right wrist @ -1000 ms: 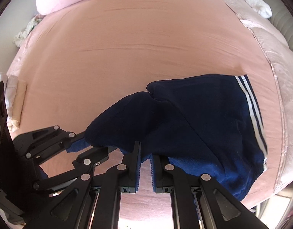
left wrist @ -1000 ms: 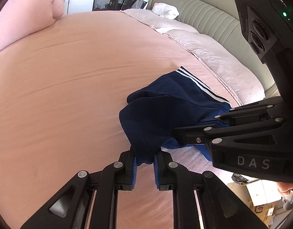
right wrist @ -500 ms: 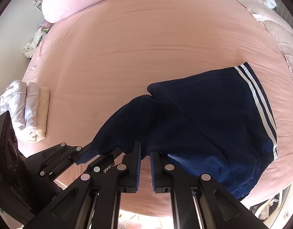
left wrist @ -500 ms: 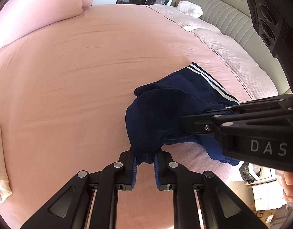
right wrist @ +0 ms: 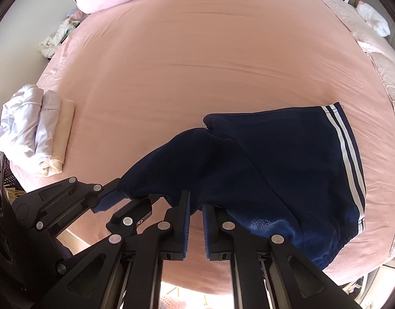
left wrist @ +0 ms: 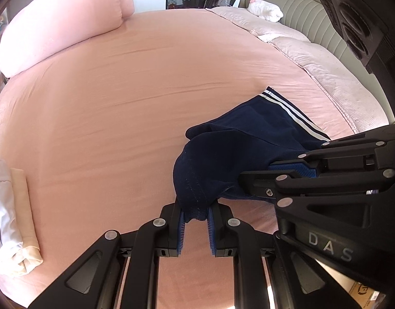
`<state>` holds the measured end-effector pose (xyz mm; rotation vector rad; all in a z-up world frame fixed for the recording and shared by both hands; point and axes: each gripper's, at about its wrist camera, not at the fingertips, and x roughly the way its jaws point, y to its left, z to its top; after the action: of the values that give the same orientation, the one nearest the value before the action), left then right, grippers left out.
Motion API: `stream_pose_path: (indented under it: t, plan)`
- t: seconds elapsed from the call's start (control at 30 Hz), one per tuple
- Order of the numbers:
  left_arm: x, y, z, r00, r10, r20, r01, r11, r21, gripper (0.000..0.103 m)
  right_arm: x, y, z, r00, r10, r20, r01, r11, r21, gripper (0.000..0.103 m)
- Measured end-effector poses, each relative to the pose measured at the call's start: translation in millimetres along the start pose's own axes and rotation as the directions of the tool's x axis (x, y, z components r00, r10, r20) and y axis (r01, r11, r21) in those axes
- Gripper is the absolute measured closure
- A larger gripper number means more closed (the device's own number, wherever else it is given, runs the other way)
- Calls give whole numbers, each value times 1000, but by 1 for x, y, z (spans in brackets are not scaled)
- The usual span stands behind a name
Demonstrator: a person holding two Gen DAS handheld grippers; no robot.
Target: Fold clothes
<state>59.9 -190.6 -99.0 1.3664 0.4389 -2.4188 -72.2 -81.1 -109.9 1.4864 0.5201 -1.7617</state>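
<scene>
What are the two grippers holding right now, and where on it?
Both hold the navy shorts: the left gripper pinches a hem edge, the right gripper grips the near edge beside it.

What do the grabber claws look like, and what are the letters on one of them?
Both are black. The left gripper and right gripper each have two long flat fingers on jointed bars, dotted with round silver rivets. The finger pads are bright blue and ridged. Seen from the left camera, the right gripper's body shows pale grey letters, "DAS". No cables or sleeves are visible.
</scene>
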Motion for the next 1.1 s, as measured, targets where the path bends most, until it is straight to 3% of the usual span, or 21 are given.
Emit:
stream_pose_path:
  t: [0.13, 0.33, 0.43, 0.5, 0.67, 0.8, 0.97, 1.1]
  plan:
    - [-2, 2, 2, 1000, -20, 3, 20, 1000, -17, 90, 0, -12, -7, 1000, 16, 5, -16, 1000, 0, 95]
    - [7, -8, 2, 1000, 19, -21, -19, 1000, 0, 90, 1, -22, -9, 999, 41, -14, -41, 999, 20, 94]
    - [9, -3, -2, 999, 26, -38, -27, 1000, -6, 90, -11, -30, -11, 998, 48, -28, -47, 998, 29, 73]
    - [11, 0, -5, 999, 25, -46, -25, 1000, -5, 90, -17, -41, -15, 998, 54, -27, -53, 998, 35, 66]
    - [17, 2, -8, 995, 9, -97, -10, 1000, -16, 89, -23, -85, -27, 999, 29, -38, -26, 995, 94, 58]
    - [19, 0, -11, 991, 21, -136, -21, 1000, 0, 89, -23, -131, -36, 999, 4, -48, 5, 982, 187, 58]
    - [12, -3, -7, 992, 2, -124, -1, 1000, 6, 89, -26, -179, -58, 998, 26, -53, -8, 951, 309, 57]
    - [10, 0, -4, 990, -8, -138, 8, 1000, -3, 88, -30, -200, -82, 999, 4, -53, 14, 942, 336, 53]
